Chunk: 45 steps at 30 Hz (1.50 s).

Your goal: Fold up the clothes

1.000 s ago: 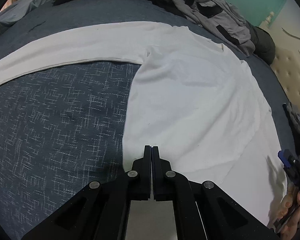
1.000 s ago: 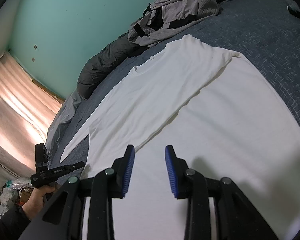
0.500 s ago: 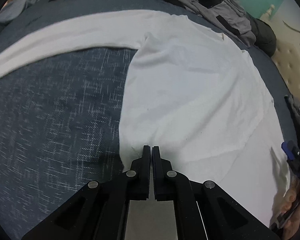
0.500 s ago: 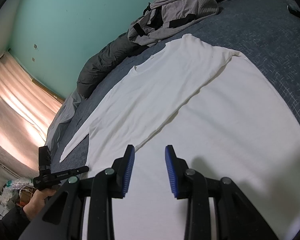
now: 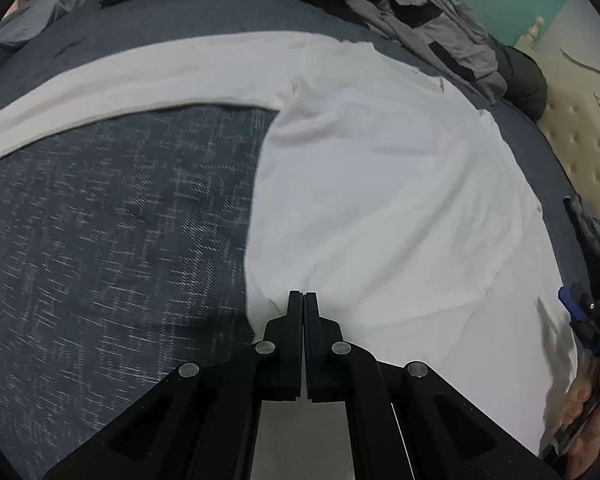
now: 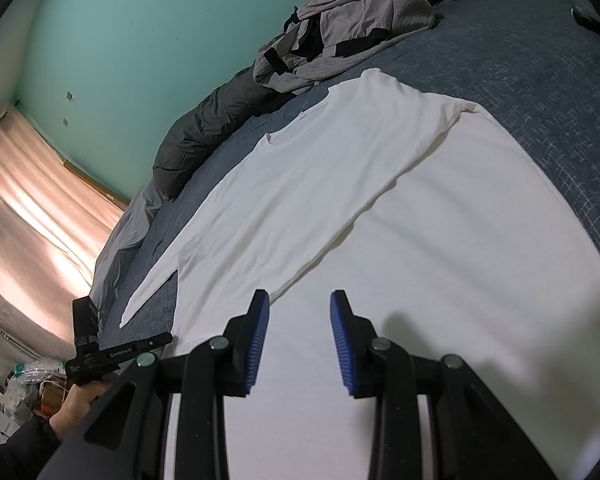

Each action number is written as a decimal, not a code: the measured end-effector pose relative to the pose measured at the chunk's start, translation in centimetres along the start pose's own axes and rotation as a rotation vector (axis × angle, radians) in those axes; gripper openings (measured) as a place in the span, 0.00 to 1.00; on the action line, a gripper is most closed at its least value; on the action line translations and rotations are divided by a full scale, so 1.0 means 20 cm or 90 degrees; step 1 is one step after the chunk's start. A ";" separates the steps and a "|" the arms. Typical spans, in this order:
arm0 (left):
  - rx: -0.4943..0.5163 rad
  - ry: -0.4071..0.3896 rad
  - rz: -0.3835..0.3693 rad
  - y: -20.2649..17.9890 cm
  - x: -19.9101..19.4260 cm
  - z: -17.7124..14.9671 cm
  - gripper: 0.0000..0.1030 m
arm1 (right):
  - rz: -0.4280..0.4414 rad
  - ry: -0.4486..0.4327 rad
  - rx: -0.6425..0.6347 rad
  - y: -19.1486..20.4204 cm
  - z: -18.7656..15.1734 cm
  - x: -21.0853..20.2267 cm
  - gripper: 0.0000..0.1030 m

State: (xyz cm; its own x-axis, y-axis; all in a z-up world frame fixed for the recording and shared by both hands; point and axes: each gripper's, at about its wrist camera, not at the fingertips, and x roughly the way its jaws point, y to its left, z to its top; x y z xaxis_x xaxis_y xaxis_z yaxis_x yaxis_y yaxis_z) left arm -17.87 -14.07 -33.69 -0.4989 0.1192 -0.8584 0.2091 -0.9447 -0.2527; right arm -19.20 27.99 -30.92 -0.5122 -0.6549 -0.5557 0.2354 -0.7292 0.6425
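Already half folded, a white long-sleeved shirt [image 5: 380,184] lies flat on the blue bedspread [image 5: 112,240].
Left gripper [image 5: 303,293] has its fingers pressed together at the shirt's near hem, pinching cloth or not I cannot tell; right gripper [image 6: 299,294] hovers over the shirt, fingers narrowly parted, holding nothing. Grey clothes [image 6: 340,16] sit piled at the far edge.

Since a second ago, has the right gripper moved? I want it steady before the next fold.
No. The right gripper sits at the same spot over the white shirt, its fold edge meeting the fingers as before.
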 end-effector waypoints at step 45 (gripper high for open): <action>-0.015 0.005 0.005 0.07 -0.03 0.05 0.02 | 0.000 0.008 0.009 -0.01 -0.01 0.01 0.30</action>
State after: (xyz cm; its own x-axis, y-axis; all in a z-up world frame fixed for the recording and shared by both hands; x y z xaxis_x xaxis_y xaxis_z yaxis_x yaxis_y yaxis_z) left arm -18.12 -15.67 -33.09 -0.4906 0.1136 -0.8640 0.2334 -0.9381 -0.2559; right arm -19.20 27.86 -31.23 -0.5013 -0.6576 -0.5624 0.2239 -0.7264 0.6498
